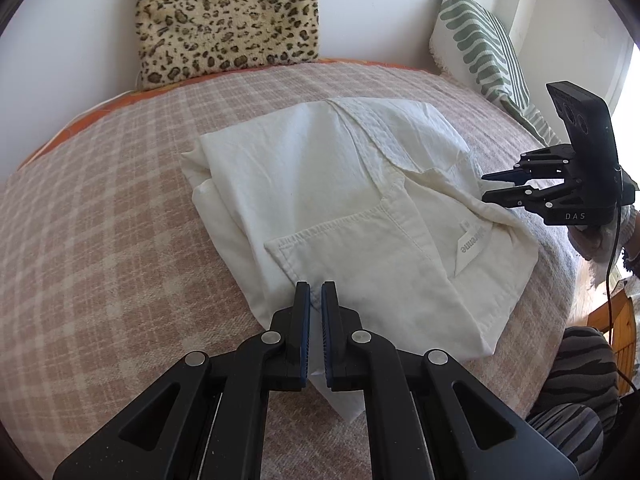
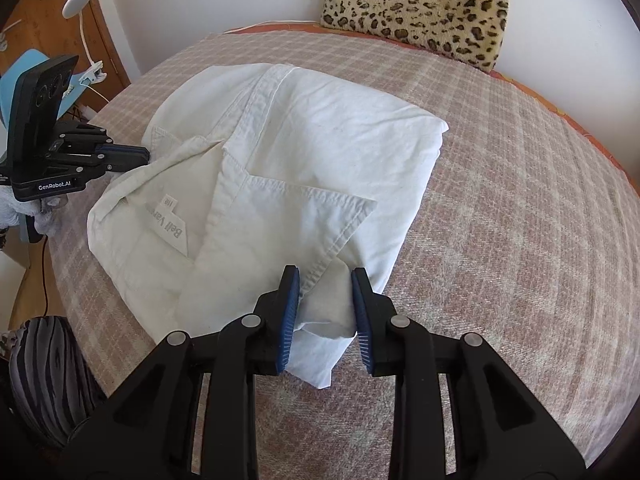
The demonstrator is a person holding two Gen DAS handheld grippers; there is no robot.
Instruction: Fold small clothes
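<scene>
Left wrist view: bed with checked cover, leopard cushion and striped cushion along far edge. White garment mid-bed, part folded, pocket and label up, long axis running from near right edge toward far left corner, collar end nearest. Left gripper nearly shut, pinching thin fabric at garment's near hem. Right wrist view: right gripper half wide, loose corner between pads, not clamped. Likely risk: left pull with right side free drags whole garment askew and undoes fold; loose corner may slip out and bunch. Slack layers underneath could also shift, leaving uneven edges.
</scene>
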